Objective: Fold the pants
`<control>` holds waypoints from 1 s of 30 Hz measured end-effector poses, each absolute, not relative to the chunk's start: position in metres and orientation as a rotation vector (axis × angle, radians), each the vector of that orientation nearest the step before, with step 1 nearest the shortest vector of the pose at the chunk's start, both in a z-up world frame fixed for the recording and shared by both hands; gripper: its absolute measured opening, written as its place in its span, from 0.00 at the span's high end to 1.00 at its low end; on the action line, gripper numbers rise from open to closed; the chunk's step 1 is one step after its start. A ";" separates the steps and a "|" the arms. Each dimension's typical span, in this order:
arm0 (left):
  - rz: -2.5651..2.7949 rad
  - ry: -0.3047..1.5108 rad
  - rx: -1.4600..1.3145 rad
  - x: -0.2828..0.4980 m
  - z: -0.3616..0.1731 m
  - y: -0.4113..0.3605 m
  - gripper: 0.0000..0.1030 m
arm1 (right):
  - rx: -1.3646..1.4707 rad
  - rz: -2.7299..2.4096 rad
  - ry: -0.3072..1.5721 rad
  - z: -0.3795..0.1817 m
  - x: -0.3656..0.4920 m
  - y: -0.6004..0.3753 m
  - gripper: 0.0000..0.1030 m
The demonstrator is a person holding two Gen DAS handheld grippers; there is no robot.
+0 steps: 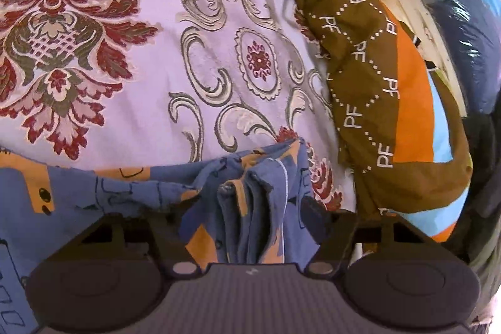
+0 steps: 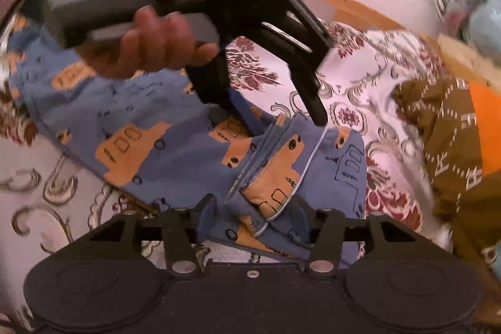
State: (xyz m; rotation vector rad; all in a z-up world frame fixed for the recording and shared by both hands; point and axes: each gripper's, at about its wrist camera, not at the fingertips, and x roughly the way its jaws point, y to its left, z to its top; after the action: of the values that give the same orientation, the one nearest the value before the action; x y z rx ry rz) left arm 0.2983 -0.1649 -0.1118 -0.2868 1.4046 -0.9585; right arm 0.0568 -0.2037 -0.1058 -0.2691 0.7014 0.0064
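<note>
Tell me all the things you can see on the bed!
pants: one, blue with orange trucks, bunched on the bedspread between both grippers
bedspread: one, pale pink with red and grey swirls, under everything
pillow: one, brown with orange and light blue, to the right of the pants
plastic-wrapped bundle: one, dark blue, beyond the pillow
left gripper: one, black, open, fingertips at the pants
right gripper: one, black, open around the folded cloth
hand: one, holding the left gripper's grey handle
</note>
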 end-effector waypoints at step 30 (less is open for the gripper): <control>-0.891 1.414 -0.315 0.284 -0.107 -0.181 0.00 | -0.487 -0.028 0.634 -0.103 0.051 -0.187 0.01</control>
State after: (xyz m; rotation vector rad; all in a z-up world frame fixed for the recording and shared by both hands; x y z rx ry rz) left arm 0.2839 -0.1806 -0.1073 -0.3147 1.4145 -0.8911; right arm 0.0506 -0.1872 -0.1027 -0.4873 0.6337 -0.0279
